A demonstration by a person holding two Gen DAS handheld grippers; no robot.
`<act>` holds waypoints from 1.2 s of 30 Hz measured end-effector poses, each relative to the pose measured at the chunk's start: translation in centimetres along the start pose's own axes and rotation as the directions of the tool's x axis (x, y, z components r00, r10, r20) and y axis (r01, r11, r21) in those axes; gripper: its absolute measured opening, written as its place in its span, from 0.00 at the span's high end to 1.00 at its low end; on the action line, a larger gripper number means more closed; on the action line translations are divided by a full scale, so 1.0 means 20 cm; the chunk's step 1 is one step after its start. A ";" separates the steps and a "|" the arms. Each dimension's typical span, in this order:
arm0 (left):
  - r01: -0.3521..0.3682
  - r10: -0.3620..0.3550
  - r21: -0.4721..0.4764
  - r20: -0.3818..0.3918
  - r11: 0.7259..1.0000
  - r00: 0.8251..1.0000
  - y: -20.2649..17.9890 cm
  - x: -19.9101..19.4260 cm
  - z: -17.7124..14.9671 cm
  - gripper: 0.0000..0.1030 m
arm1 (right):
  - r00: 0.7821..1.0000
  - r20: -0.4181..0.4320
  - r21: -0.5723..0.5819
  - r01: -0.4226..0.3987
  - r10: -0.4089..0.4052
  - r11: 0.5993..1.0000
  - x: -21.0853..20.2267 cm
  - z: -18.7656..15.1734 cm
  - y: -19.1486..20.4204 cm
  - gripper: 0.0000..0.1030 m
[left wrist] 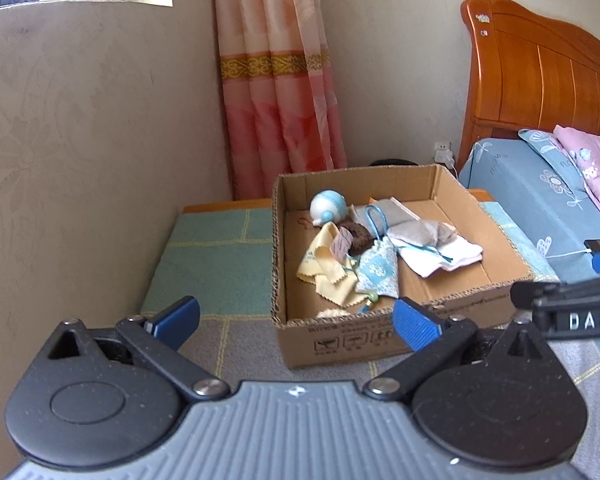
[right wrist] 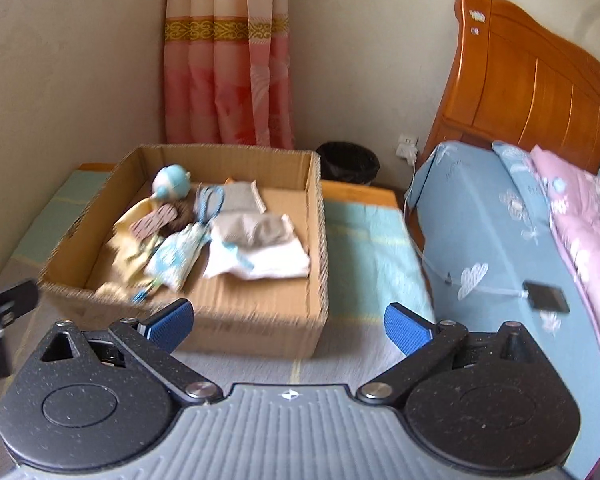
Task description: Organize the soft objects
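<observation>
Cardboard box [right wrist: 316,216] right half bare; walls surround.

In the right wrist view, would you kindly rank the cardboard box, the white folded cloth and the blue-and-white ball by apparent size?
1. cardboard box
2. white folded cloth
3. blue-and-white ball, though it lies farther from the camera

Cream fluffy item [left wrist: 334,313] hidden behind cardboard box [left wrist: 380,340] wall.

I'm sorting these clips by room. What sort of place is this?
Most likely a bedroom: a bed with a wooden headboard, a pink quilt on it, and a floor-length curtain by the wall.
</observation>
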State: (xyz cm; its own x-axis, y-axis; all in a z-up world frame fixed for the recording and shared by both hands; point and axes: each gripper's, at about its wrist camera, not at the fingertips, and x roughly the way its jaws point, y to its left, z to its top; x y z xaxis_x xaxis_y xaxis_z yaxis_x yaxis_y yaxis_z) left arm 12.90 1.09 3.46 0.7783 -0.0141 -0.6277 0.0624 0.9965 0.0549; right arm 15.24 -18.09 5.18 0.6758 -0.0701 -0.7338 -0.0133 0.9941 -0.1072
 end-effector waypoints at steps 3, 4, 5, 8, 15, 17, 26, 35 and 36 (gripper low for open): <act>-0.002 0.002 -0.002 -0.015 1.000 1.000 -0.01 -0.02 -0.01 0.01 | 1.000 -0.006 0.029 -0.001 0.001 1.000 -0.03 -0.04 0.00 0.00; -0.001 0.001 -0.004 -0.017 1.000 1.000 -0.01 -0.02 -0.01 0.01 | 1.000 -0.006 0.036 -0.001 0.001 0.999 -0.04 -0.04 0.00 0.00; 0.001 -0.001 -0.008 -0.018 1.000 1.000 -0.01 -0.02 -0.01 0.01 | 1.000 -0.005 0.042 -0.001 0.001 0.999 -0.05 -0.05 0.00 0.00; 0.001 -0.002 -0.016 -0.030 1.000 1.000 -0.02 -0.03 -0.02 0.01 | 1.000 -0.003 0.047 -0.008 0.009 0.999 -0.06 -0.07 0.01 0.00; 0.000 0.000 -0.012 -0.040 1.000 0.999 -0.04 -0.03 -0.02 0.01 | 1.000 0.005 0.045 -0.012 0.011 0.999 -0.08 -0.07 0.01 0.00; -0.002 0.002 -0.014 -0.042 1.000 0.999 -0.03 -0.03 -0.02 0.01 | 1.000 0.009 0.048 -0.015 0.015 0.999 -0.08 -0.07 0.01 0.00; 0.001 -0.001 -0.021 -0.040 1.000 0.999 -0.03 -0.03 -0.01 0.01 | 1.000 0.013 0.051 -0.014 0.013 0.999 -0.09 -0.07 0.01 0.00; 0.005 -0.006 -0.036 -0.033 0.999 0.999 -0.03 -0.03 -0.01 0.01 | 1.000 0.020 0.046 -0.015 0.014 0.999 -0.10 -0.07 0.01 0.00; 0.007 -0.008 -0.039 -0.034 0.999 0.999 -0.03 -0.03 -0.01 0.01 | 1.000 0.020 0.045 -0.017 0.016 0.999 -0.10 -0.07 0.01 0.00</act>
State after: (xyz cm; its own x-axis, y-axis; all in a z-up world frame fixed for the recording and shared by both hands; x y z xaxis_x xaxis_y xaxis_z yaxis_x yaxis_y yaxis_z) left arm 12.27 0.60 3.57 0.7558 -0.0197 -0.6545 0.0432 0.9989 0.0199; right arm 12.90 -17.87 5.69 0.6902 -0.0527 -0.7217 0.0087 0.9979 -0.0645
